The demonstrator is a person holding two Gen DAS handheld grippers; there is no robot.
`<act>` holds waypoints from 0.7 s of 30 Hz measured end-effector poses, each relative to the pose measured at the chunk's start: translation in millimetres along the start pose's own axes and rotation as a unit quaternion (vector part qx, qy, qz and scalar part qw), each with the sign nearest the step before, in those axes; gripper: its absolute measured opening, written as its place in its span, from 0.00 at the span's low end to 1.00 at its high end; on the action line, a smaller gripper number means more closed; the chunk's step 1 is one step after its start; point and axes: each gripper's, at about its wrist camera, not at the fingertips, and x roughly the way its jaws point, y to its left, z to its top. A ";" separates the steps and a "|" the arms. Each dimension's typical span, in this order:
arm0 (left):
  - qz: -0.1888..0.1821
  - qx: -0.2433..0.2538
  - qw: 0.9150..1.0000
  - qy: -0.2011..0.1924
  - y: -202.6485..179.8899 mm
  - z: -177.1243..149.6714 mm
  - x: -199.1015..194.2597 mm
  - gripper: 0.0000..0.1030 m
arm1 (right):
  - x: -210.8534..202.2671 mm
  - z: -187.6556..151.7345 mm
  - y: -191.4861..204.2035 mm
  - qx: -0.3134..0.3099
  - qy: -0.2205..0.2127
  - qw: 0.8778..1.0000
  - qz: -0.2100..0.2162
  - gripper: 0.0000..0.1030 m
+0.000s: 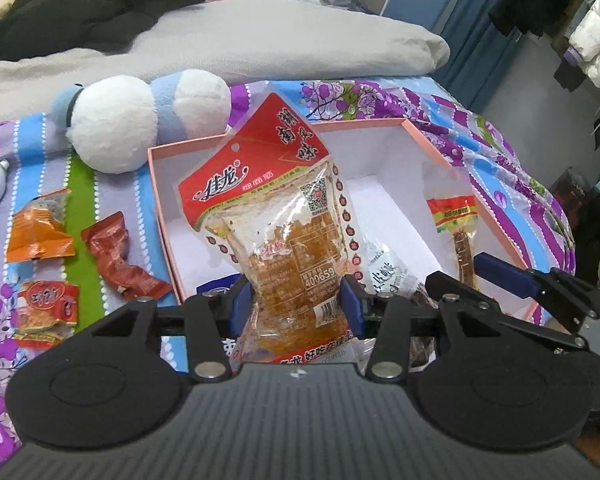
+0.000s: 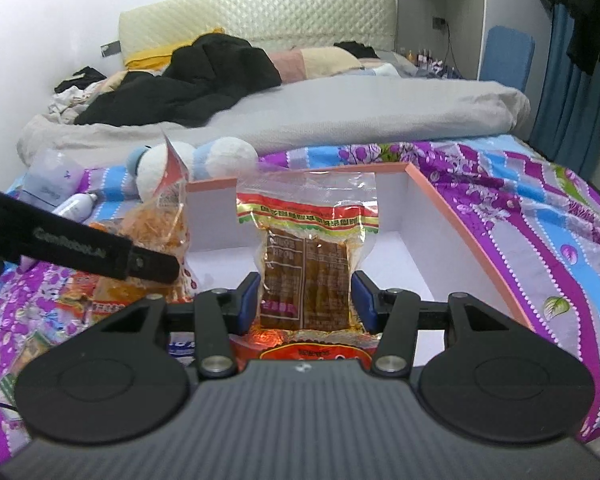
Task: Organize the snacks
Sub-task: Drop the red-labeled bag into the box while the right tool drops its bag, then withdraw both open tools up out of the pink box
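Bedding in a purple floral print carries an open pink box (image 1: 420, 128). Over the box, a red-topped packet (image 1: 288, 236) is clamped by the left hand-held gripper (image 1: 298, 300), long axis upright, header tilted away. A brown-strip packet (image 2: 306, 264) is clamped likewise by the right hand-held gripper (image 2: 306, 300), upright, seal uppermost. Loose snacks (image 1: 40, 236) are noted left of the box.
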 end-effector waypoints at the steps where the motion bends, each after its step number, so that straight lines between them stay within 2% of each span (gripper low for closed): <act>1: 0.001 0.000 1.000 0.005 0.9 1.3 4.6 0.57 | 3.7 -0.3 -1.3 0.003 0.002 1.000 0.000 0.55; 3: 0.004 0.002 1.000 0.009 1.7 2.0 10.7 0.68 | 11.6 -1.7 -3.4 0.011 0.011 1.000 -0.001 0.61; 4: 0.005 0.002 1.000 0.009 2.2 2.0 11.9 0.70 | 15.2 -2.1 -4.1 0.014 0.015 1.000 -0.002 0.64; 11: 0.003 0.001 1.000 -0.005 4.7 0.1 -2.9 0.70 | 16.0 -4.0 -2.9 0.020 0.020 1.000 -0.002 0.65; 21: 0.002 0.005 0.999 -0.041 -0.6 -21.3 -72.3 0.70 | -32.0 -5.4 15.3 0.020 -0.009 1.000 0.006 0.65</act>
